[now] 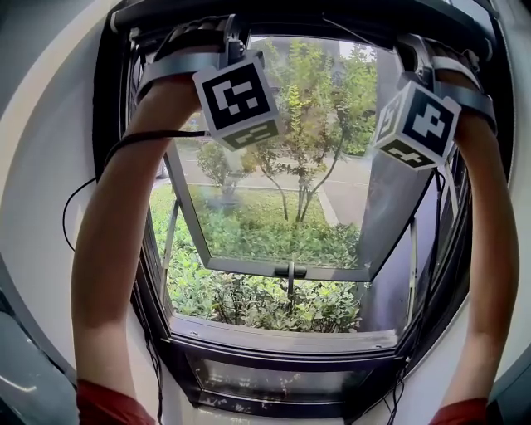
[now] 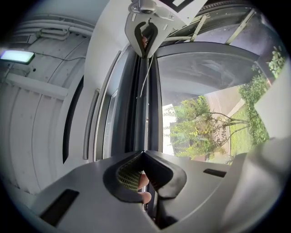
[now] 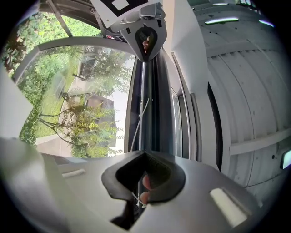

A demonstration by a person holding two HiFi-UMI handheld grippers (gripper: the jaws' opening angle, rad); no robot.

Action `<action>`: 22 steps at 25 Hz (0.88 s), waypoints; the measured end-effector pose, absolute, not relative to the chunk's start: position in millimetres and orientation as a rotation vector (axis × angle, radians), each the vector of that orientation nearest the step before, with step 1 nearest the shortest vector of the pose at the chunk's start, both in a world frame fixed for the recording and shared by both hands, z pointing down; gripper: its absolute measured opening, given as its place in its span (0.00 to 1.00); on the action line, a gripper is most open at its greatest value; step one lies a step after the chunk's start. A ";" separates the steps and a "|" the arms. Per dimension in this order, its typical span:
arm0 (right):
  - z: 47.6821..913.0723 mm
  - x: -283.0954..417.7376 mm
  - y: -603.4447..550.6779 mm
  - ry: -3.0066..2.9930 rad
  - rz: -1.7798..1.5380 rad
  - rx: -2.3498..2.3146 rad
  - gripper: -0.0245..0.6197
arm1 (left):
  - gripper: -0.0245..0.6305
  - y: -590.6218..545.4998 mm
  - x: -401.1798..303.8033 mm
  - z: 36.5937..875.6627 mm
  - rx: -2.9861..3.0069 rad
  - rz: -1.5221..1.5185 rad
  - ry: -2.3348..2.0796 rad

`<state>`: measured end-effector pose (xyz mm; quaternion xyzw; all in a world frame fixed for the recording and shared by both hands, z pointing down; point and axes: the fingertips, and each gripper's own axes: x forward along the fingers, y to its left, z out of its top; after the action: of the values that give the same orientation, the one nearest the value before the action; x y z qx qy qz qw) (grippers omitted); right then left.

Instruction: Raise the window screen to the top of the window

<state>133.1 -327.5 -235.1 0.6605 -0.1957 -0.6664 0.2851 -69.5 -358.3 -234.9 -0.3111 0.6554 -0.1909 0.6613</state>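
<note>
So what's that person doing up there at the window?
A person stretches both arms up to the top of the window frame, a gripper in each hand. The left gripper and the right gripper both have their jaws shut, with nothing showing between them. No mesh covers the opening, so the screen looks raised already. The glass pane is swung outward.

The dark top frame (image 1: 332, 21) blocks just beyond the fingertips (image 2: 136, 157). Below them, open room reaches out to the tilted glass sash (image 1: 274, 212).
</note>
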 end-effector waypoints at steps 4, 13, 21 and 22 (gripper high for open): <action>-224.2 130.5 -329.1 -0.571 -1.797 1.776 0.05 | 0.04 -358.5 -76.5 -223.5 -0.722 -0.436 1.497; -186.9 130.8 -325.3 -0.765 -1.839 1.831 0.05 | 0.04 -351.6 -72.8 -189.1 -0.893 -0.222 1.496; -132.9 128.0 -328.7 -0.972 -1.845 1.846 0.05 | 0.04 -346.8 -78.8 -118.6 -1.086 -0.099 1.514; -126.5 129.1 -329.4 -1.004 -1.838 1.858 0.05 | 0.04 -346.8 -78.9 -110.0 -1.105 -0.088 1.514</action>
<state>129.1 -329.4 -126.5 0.6540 -0.3535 -0.6469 0.1702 -78.9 -346.8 -110.0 -0.4750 0.6507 -0.0377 0.5912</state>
